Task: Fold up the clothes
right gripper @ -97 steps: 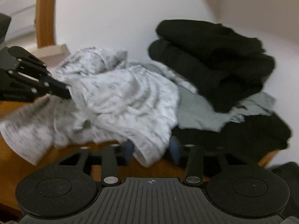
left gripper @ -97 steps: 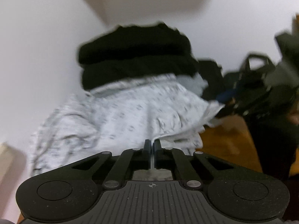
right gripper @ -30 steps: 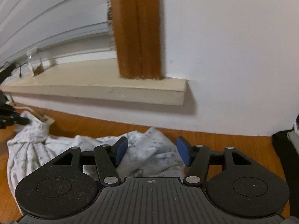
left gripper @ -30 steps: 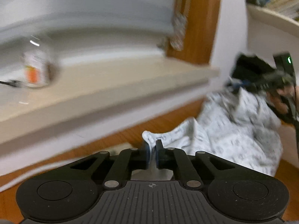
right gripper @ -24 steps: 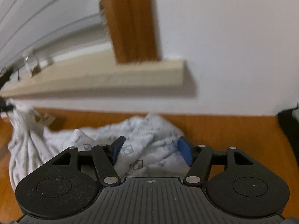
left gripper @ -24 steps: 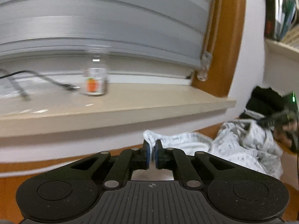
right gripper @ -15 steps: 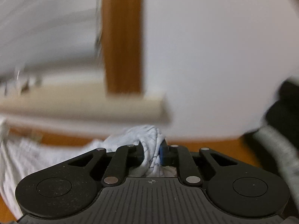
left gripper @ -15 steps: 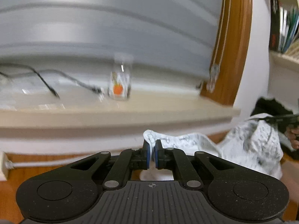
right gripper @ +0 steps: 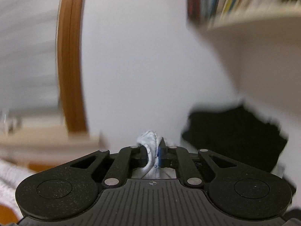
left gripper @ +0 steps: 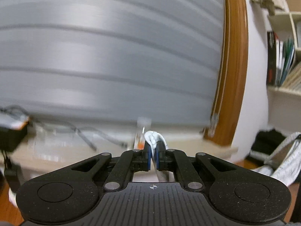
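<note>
A white patterned garment [left gripper: 152, 137] is pinched in my left gripper [left gripper: 153, 153], which is shut on a bunched edge of it. More of this cloth hangs at the right edge of the left wrist view [left gripper: 287, 162]. My right gripper [right gripper: 153, 153] is shut on another bunch of the same white patterned garment [right gripper: 149, 140], and a further part of it lies at the lower left of the right wrist view [right gripper: 7, 175]. Both grippers are lifted and look toward the wall and window. A pile of black folded clothes [right gripper: 235, 135] lies to the right.
A window blind [left gripper: 105, 56] and a brown wooden frame [left gripper: 234, 66] fill the left wrist view. On the pale sill [left gripper: 65, 150] stand a small jar [left gripper: 141, 133] and cables. A bookshelf [right gripper: 244, 5] hangs at the upper right. The wooden table [right gripper: 7, 212] shows at the bottom left.
The right gripper, open around the white cloth a second ago, has shut on it. Both grippers have risen, lifting the garment off the table; the views now tilt up toward blind and shelf.
</note>
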`<move>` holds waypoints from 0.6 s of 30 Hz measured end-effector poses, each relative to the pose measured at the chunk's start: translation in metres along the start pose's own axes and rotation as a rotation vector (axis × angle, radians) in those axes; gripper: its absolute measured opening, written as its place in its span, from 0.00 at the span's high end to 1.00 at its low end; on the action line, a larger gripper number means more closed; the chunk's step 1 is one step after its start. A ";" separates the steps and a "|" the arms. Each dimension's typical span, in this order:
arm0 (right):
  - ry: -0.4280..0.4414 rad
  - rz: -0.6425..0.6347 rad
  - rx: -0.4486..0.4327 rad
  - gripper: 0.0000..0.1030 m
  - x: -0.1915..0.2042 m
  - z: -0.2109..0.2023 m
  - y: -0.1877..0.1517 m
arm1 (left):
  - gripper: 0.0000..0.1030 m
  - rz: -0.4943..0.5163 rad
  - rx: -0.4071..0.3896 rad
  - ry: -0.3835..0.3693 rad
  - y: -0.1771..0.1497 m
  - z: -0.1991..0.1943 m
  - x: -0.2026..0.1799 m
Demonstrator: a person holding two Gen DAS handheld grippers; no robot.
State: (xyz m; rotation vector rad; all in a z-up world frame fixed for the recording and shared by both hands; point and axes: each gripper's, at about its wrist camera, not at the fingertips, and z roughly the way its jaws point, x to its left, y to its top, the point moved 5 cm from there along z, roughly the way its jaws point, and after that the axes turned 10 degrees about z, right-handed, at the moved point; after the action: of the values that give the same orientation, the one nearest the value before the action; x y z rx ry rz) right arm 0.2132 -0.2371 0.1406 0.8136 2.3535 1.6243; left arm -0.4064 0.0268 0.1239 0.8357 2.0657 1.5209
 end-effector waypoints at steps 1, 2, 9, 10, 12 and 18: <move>-0.007 -0.024 0.063 0.80 -0.002 0.010 -0.013 | 0.95 0.001 -0.001 0.003 0.000 -0.004 0.001; -0.013 -0.046 0.120 0.74 -0.004 0.019 -0.025 | 0.95 0.002 -0.002 0.007 0.000 -0.008 0.003; 0.032 -0.052 0.161 0.52 0.019 0.051 -0.051 | 0.95 -0.016 0.085 0.003 -0.033 0.022 0.006; 0.052 -0.050 0.174 0.51 0.028 0.055 -0.053 | 0.95 -0.024 0.090 0.004 -0.035 0.024 0.008; 0.108 -0.045 0.216 0.50 0.045 0.074 -0.057 | 0.95 -0.024 0.100 0.006 -0.035 0.027 0.010; 0.156 -0.021 0.339 0.48 0.079 0.125 -0.092 | 0.95 -0.024 0.126 0.011 -0.039 0.033 0.013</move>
State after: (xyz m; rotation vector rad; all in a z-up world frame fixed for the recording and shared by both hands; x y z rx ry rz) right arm 0.1699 -0.1178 0.0211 0.7363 2.7860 1.3429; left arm -0.4018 0.0499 0.0771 0.8465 2.1905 1.3969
